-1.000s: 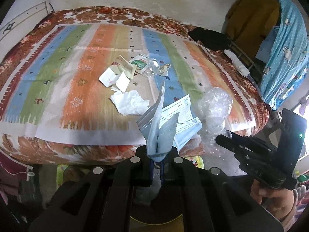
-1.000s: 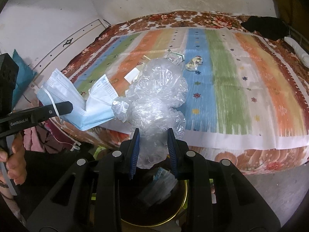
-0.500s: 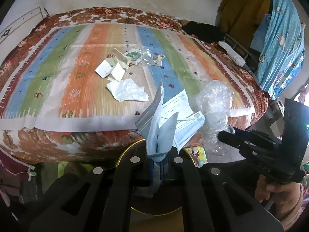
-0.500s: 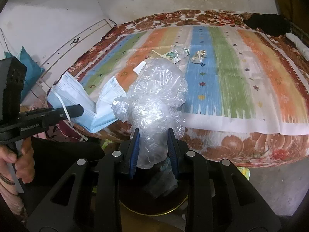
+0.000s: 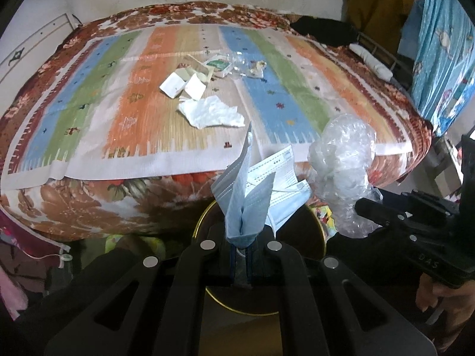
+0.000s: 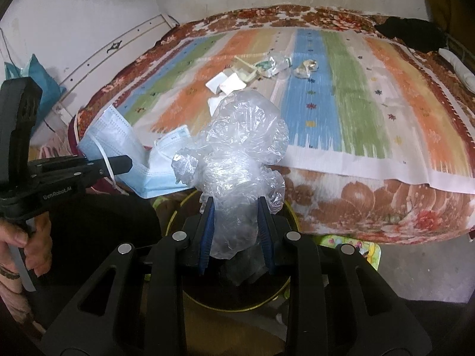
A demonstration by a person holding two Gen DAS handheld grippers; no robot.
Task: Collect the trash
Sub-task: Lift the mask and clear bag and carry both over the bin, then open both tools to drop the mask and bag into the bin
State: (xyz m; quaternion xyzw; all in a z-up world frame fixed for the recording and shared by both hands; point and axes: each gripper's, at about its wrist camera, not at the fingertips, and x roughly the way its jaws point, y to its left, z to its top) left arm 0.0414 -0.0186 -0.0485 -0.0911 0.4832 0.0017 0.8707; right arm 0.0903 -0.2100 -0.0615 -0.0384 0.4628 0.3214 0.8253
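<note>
Holding a blue mask (image 5: 246,204) pinched flat in the left gripper (image 5: 241,255), fingers clamped right down on the folded cloth, with the rest of it fanning up toward the middle of the frame. The right gripper (image 6: 236,237) has its fingers narrow around a scrunched wad of clear plastic (image 6: 237,160), which bulges well above the pads. Both sit over a dark bin (image 5: 311,222) with a gold rim at the lower middle of each view, so I'd guess this is the drop-off step. More trash is left on the bed (image 5: 89,136), upper middle of the frame: a crumpled tissue (image 5: 212,114), a couple of white cards (image 5: 182,86) and some small wrappers (image 5: 221,63) behind them. Handling-wise, all of it looks featherlight and floppy. The plastic is springy and probably slick, so it may puff back out and cling to a pad on release instead of falling; grabbing it at the bunched waist, as it is now, seems right. The mask is soft, and its ear loop (image 6: 104,155) dangles across the left gripper, so it could snag. The tissue should take a pinch on a raised crease; the flat cards need an edge.
</note>
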